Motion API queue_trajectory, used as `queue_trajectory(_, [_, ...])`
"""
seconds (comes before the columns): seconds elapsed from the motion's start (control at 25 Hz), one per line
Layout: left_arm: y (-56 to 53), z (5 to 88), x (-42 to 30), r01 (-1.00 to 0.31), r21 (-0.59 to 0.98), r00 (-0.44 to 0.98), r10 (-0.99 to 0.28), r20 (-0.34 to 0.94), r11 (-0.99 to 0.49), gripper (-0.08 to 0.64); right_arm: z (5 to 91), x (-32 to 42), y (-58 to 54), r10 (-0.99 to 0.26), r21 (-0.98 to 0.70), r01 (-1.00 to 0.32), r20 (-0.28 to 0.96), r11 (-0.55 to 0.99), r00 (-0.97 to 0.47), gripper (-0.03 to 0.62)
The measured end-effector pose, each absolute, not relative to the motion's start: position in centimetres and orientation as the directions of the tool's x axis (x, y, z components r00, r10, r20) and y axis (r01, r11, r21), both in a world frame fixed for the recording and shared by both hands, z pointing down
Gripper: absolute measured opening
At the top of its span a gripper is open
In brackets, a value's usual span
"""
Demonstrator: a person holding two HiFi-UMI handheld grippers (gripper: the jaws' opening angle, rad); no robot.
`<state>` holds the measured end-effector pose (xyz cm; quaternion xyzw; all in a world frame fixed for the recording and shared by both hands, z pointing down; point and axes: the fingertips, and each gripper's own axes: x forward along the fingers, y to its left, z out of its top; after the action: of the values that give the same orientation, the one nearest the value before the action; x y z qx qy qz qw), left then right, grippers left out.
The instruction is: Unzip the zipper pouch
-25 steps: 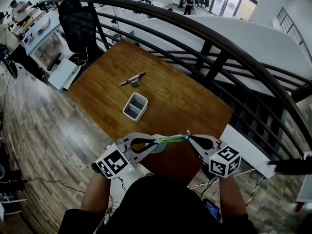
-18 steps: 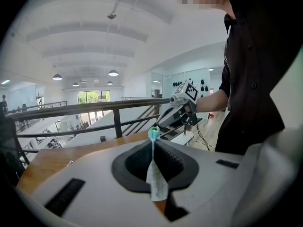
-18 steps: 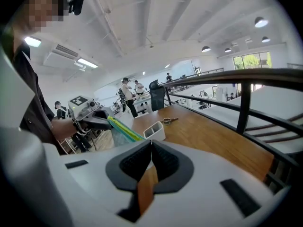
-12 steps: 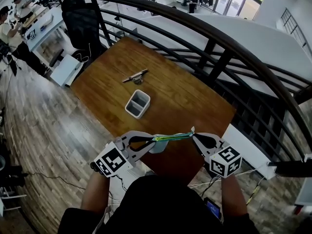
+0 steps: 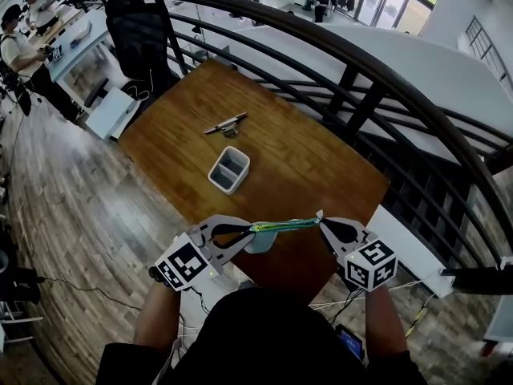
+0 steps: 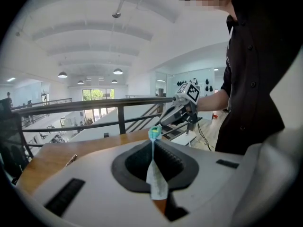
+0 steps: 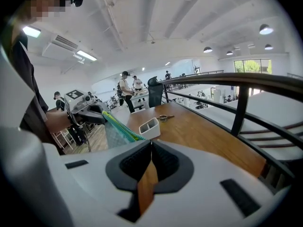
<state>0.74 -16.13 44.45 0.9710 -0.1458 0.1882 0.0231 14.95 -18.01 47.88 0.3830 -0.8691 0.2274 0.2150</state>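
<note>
Zipper pouch: held in the air above near corner of wooden table | long axis level, running from left gripper to right gripper | both sets of jaws pressed together, each pinching one pouch end | slider too small to discern; which end carries it cannot be told

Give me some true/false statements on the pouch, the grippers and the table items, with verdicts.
1. The zipper pouch is stretched between the left gripper and the right gripper. True.
2. The pouch lies flat on the table. False: the grippers hold it in the air.
3. The white container has two compartments. True.
4. The left gripper's jaws stand open. False: they are shut on the pouch's end.
5. The scissors sit inside the container. False: they lie on the table beyond it.
</note>
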Motion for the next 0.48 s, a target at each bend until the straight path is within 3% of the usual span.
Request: queue_trajectory(0.48, [-16.41, 45.02, 0.78, -0.303, 0.008, 0.885, -0.279, 0.373, -0.953, 0.021, 48.19, 15.46, -18.24, -0.594, -0.219, -0.790, 0.553, 0.573, -0.584, 0.003])
